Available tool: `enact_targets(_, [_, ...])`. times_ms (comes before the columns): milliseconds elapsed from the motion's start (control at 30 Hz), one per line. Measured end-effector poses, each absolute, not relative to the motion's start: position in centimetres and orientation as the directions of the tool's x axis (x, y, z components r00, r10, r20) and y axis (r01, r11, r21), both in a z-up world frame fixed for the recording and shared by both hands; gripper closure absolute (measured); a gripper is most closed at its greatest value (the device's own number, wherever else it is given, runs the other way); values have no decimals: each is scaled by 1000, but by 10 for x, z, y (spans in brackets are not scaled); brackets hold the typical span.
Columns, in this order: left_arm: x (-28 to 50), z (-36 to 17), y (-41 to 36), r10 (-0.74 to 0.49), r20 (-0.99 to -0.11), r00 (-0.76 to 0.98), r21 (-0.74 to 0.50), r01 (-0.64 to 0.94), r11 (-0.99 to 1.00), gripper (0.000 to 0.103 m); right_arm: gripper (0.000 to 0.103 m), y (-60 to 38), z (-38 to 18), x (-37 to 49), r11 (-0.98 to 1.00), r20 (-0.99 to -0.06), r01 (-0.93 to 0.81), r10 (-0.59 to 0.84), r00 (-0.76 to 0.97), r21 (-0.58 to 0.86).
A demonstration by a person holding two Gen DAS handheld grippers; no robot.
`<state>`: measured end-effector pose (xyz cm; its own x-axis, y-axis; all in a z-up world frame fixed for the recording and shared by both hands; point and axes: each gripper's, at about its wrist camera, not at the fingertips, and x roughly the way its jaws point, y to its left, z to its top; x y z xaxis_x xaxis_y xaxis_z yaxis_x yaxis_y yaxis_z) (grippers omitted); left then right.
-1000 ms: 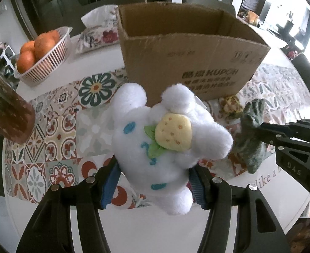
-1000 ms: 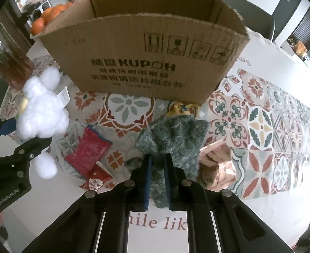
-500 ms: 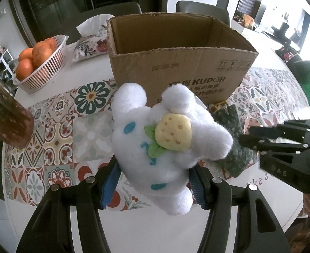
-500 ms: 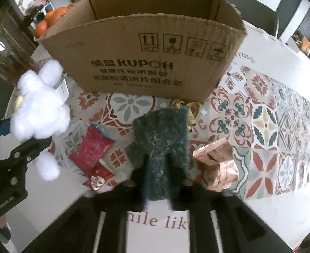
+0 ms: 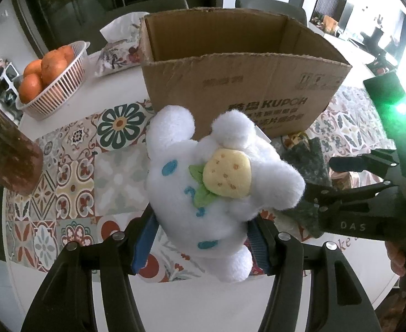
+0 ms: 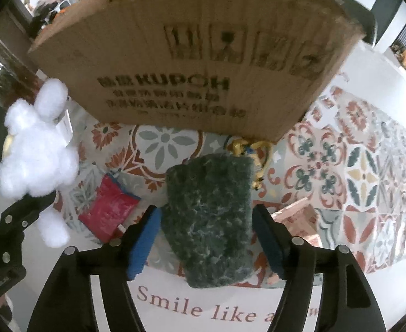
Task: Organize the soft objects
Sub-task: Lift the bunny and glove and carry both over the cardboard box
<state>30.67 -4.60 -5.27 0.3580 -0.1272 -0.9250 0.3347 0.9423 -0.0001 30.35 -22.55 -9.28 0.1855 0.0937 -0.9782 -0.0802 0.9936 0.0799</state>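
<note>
The left gripper [image 5: 203, 238] is clenched on a white plush toy [image 5: 216, 188], its blue pads pressing into the toy's sides and holding it above the desk [image 5: 120, 96]. The toy has blue stitched marks and a pale yellow strawberry with green leaves sewn on its front.

The right gripper [image 6: 207, 238] stands released: its jaws have just been opening, and a dark green fuzzy cloth [image 6: 211, 221] lies between the blue pads with a gap showing on each side. The cloth rests on the patterned runner [image 6: 341, 166] that covers the desk, just in front of the cardboard box [image 5: 244, 83].

The box is open at the top, printed with "KUPOH", and stands just behind both soft things. A small yellow item [image 6: 247, 149] peeks out between the cloth and the box. Left of the cloth lies a red packet [image 6: 106, 210]; to its right, a crumpled pinkish wrapper [image 6: 299, 215].

Farther back on the left sits a white basket [image 5: 64, 83] of oranges [image 5: 45, 72], with a floral tissue pouch [image 5: 117, 55] beside it. Printed words reading "Smile like a" run along the desk's near edge [image 6: 197, 307].
</note>
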Motion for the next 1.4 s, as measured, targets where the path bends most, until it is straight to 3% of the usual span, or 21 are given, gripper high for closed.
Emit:
enact_targets(300, [312, -65, -38, -105, -935, 339, 8, 316, 949, 43, 36, -216, -115, 313, 998, -987, -56, 37, 155, 29])
enact_targets(467, [311, -68, -37, -108, -937, 332, 0, 311, 951, 43, 84, -210, -120, 306, 999, -987, -46, 23, 158, 16])
enact_targets(567, [309, -67, -38, -111, -936, 335, -1, 312, 950, 43, 91, -208, -120, 302, 999, -986, -42, 30, 165, 23])
enact_targets(1400, [289, -9, -58, -217, -881, 420, -46, 380, 924, 43, 95, -228, -24, 255, 995, -922, -6, 93, 375, 98])
